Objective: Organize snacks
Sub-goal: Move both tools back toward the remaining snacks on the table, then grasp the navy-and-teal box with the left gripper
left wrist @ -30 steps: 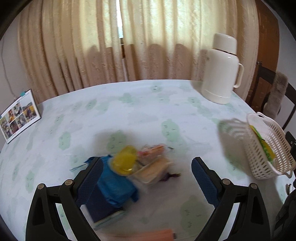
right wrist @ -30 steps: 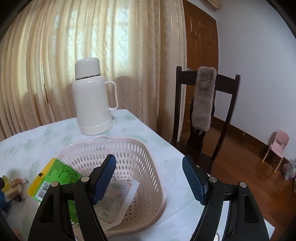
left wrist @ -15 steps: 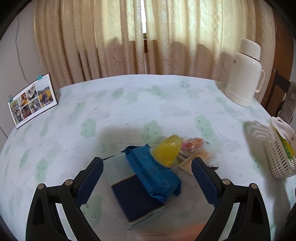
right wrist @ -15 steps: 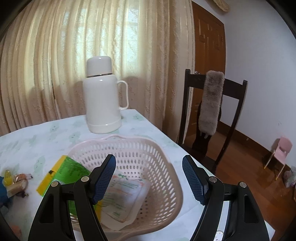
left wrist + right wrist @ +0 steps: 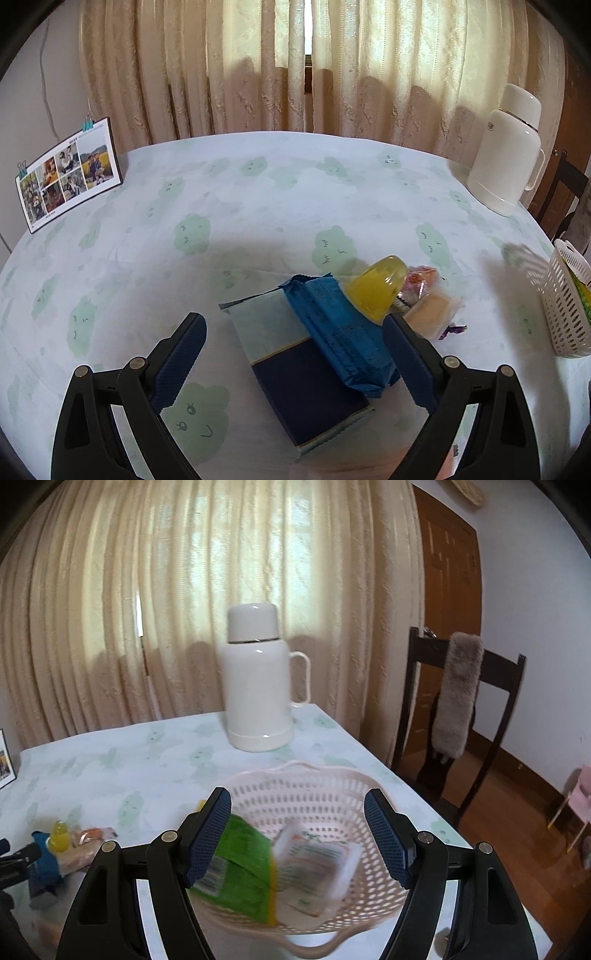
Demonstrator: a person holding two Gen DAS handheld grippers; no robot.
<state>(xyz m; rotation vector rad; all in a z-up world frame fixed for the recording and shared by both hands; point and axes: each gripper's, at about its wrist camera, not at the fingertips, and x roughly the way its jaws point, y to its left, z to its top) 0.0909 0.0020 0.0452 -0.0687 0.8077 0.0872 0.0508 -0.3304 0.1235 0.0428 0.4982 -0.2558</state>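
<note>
Blue-wrapped packet (image 5: 343,332) lies on the surface atop a dark box between the wide-open, empty left claw (image 5: 293,360), which should descend squarely, while the empty right claw (image 5: 297,836) gapes over the basket (image 5: 369,890).

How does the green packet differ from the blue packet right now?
The green packet sits in the basket, leaning on its rim; the blue packet lies on the table, resting across a dark flat box. Green is flat with a yellow edge; blue is bulkier and ridged. Neither is gripped.
</note>
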